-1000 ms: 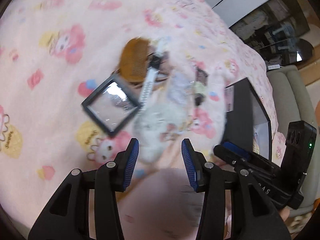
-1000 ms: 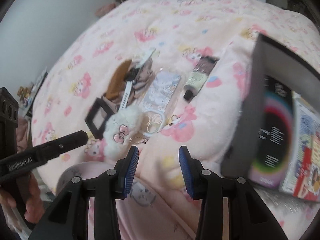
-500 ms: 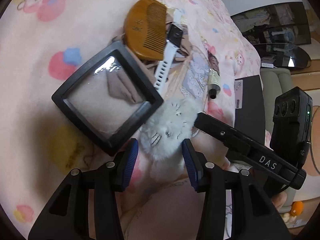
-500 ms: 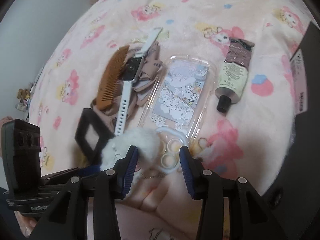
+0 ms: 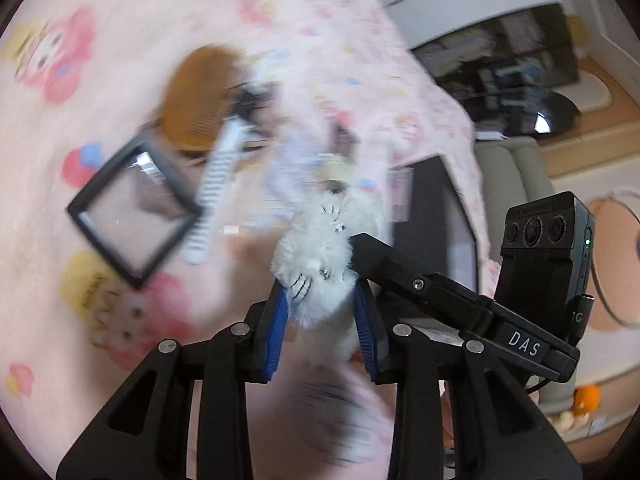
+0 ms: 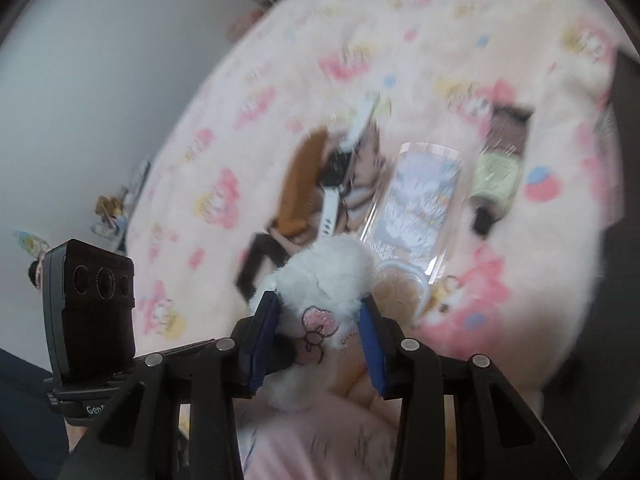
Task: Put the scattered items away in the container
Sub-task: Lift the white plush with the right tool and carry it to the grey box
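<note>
A white fluffy plush (image 5: 320, 256) with a pink bow (image 6: 320, 320) sits between the blue pads of both grippers. My left gripper (image 5: 318, 300) is closing, its pads pressing the plush's fur on both sides. My right gripper (image 6: 316, 312) is closing too, and the plush fills its gap. In the left wrist view one right finger (image 5: 384, 256) touches the plush from the right. The black container (image 5: 432, 208) stands open at the right on the pink blanket (image 5: 80, 360).
Beyond the plush lie a wooden comb (image 6: 300, 184), a white watch (image 6: 336, 188), a black-framed mirror (image 5: 132, 208), a clear phone case (image 6: 416, 208) and a green-brown tube (image 6: 500, 168). A sofa and shelves stand past the bed's edge.
Both grippers have narrowed onto the white plush, which now sits higher between the pads. Both views have drawn back from the blanket, and the picture is blurred by motion.
</note>
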Demonstrator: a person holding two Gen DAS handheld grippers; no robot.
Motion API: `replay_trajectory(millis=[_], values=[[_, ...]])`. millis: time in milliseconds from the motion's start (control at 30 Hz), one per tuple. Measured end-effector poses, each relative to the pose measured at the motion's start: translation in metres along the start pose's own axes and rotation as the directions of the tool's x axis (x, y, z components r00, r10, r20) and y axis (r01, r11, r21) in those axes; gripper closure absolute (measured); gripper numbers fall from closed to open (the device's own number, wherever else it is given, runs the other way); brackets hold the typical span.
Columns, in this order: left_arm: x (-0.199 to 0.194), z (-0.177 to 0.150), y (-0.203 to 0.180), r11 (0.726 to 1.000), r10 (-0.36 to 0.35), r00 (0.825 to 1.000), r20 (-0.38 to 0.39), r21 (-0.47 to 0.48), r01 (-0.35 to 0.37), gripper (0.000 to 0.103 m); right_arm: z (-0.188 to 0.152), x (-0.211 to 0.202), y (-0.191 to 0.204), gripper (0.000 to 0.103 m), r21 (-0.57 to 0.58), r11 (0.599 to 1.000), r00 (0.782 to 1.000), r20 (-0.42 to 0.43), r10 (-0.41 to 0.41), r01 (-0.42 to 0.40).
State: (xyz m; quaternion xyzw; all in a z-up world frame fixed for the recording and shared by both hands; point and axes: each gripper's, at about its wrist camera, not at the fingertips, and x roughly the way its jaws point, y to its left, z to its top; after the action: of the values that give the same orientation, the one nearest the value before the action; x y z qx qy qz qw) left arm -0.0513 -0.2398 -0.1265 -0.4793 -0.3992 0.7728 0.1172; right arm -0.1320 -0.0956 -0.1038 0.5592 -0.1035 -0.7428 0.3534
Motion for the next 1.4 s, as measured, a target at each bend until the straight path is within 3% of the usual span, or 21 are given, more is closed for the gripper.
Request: replay_trajectory(millis=[267,467,567,767,1000,1067,1167,1400], values=[[0.03,-0.039,-0.096,0.981,-0.028,0.995,-0.096,0.187,0.045,0.071,-0.05,-0.115,-0.027,0.067,0.071,0.995,0.982,0.171,-0.077,0.065],[0.087,-0.087,-0.14,0.96,-0.066,0.971,-0.228,0.252,0.124,0.071,-0.112,-0.175,-0.077,0.067,0.188,0.971,0.96,0.212,-0.185,0.146],[0.12,-0.104,-0.152,0.96,-0.072,0.958,-0.278,0.242,0.143,0.071,-0.137,-0.193,-0.111,0.067,0.263,0.951,0.949,0.222,-0.223,0.162],[0.162,-0.119,-0.157,0.965,0.06,0.945,-0.32,0.263,0.027,0.07,-0.167,-0.19,-0.177,0.067,0.375,0.909,0.959,0.14,-0.246,0.178],[0.14,-0.106,-0.153,0.968,0.038,0.959,-0.28,0.249,0.034,0.069,-0.193,-0.204,-0.19,0.067,0.403,0.911,0.967,0.182,-0.175,0.089],[0.14,-0.102,-0.149,0.973,0.028,0.962,-0.273,0.228,0.037,0.06,-0.195,-0.201,-0.184,0.066,0.387,0.921,0.977,0.177,-0.123,0.046],[0.153,-0.106,-0.146,0.976,0.04,0.95,-0.31,0.216,0.029,0.06,-0.192,-0.186,-0.177,0.066,0.372,0.928,0.986,0.163,-0.031,-0.032],[0.156,-0.11,-0.145,0.978,0.025,0.945,-0.327,0.205,0.046,0.06,-0.184,-0.155,-0.174,0.068,0.35,0.936,0.991,0.117,-0.065,0.02]])
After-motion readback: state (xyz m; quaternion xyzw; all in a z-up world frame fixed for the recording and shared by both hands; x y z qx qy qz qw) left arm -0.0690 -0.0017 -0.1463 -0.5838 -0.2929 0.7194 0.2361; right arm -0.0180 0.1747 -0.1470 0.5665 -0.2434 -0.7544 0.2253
